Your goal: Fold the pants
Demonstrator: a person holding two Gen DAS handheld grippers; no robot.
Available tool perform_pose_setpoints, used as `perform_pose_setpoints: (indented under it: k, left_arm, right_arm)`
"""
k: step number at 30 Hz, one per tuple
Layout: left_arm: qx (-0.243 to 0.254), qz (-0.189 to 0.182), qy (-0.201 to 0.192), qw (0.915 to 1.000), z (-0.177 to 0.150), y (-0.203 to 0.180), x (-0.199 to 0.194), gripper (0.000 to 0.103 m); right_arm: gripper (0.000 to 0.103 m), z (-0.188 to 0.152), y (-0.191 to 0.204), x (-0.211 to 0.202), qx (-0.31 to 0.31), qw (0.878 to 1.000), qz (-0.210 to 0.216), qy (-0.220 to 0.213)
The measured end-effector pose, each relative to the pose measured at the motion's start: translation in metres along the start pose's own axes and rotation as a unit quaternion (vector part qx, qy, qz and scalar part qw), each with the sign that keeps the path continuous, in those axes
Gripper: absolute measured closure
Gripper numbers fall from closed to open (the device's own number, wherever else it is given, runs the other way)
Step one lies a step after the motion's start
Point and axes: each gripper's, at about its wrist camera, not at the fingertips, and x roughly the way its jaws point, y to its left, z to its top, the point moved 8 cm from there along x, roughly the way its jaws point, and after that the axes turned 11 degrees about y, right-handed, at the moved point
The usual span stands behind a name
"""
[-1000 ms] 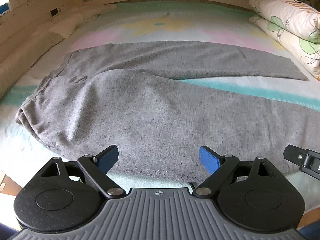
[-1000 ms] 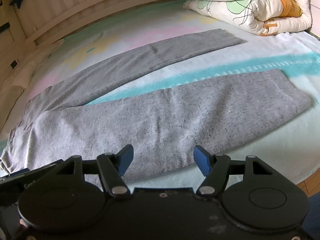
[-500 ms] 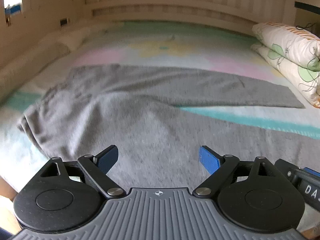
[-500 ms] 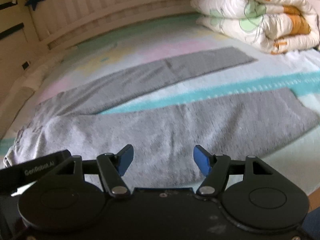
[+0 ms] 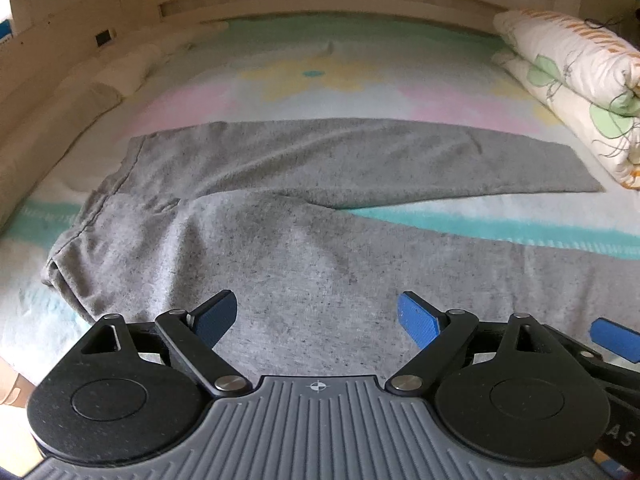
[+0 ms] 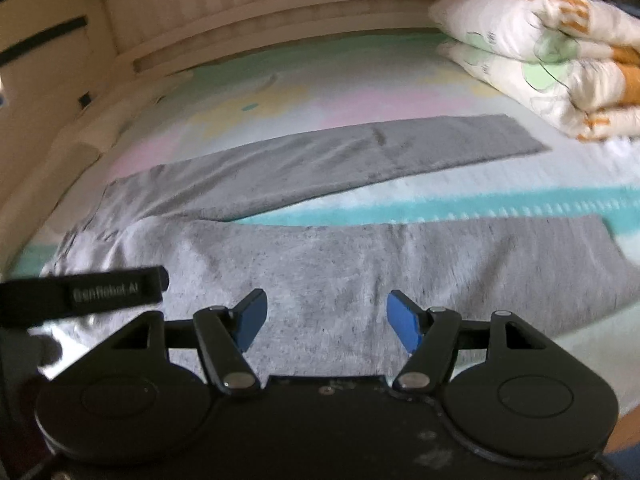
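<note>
Grey pants [image 5: 304, 248] lie spread flat on the bed [image 5: 320, 80], legs splayed apart, the near leg right under both tongs. The left tongs [image 5: 318, 318] hang wide open over the seat of the pants, gripping nothing. The right tongs [image 6: 323, 318] gape just as wide above the near leg, empty too. A folded quilt [image 6: 552, 56] sits far off to their right.
</note>
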Motion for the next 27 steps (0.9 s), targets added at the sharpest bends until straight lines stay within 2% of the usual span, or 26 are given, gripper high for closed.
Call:
perform_pose_setpoints:
  k: [5,7,9,11,16,21,24,27]
  left_arm:
    - [0.007,0.000,0.034,0.9994,0.013,0.008,0.008,0.015]
    - [0.006,-0.006,0.044,0.9990,0.018,0.011,0.012,0.019]
    - [0.003,-0.014,0.054,0.9984,0.024,0.012,0.015,0.028]
    - [-0.009,-0.025,0.064,0.9976,0.031,0.013,0.020,0.028]
    - [-0.005,-0.008,0.052,0.9986,0.055,0.013,0.024,0.029]
    - [-0.007,-0.003,0.054,0.9985,0.079,0.010,0.041,0.029]
    - [-0.009,-0.001,0.063,0.9980,0.096,0.009,0.056,0.029]
    - [-0.015,-0.003,0.063,0.9979,0.116,0.010,0.072,0.029]
  right_arm:
    - [0.033,0.018,-0.007,0.006,-0.013,0.999,-0.001,0.037]
    - [0.033,0.028,-0.013,0.010,-0.016,0.999,-0.005,0.052]
    - [0.033,0.040,-0.018,0.015,-0.019,0.998,-0.011,0.063]
    - [0.034,0.051,-0.022,0.019,-0.025,0.997,-0.011,0.070]
    - [0.035,0.080,-0.032,0.032,-0.038,0.995,-0.008,0.090]
    - [0.035,0.115,-0.039,0.053,-0.066,0.994,0.003,0.084]
    - [0.036,0.137,-0.040,0.068,-0.114,0.991,0.026,0.064]
    - [0.036,0.159,-0.047,0.090,-0.147,0.988,0.013,0.054]
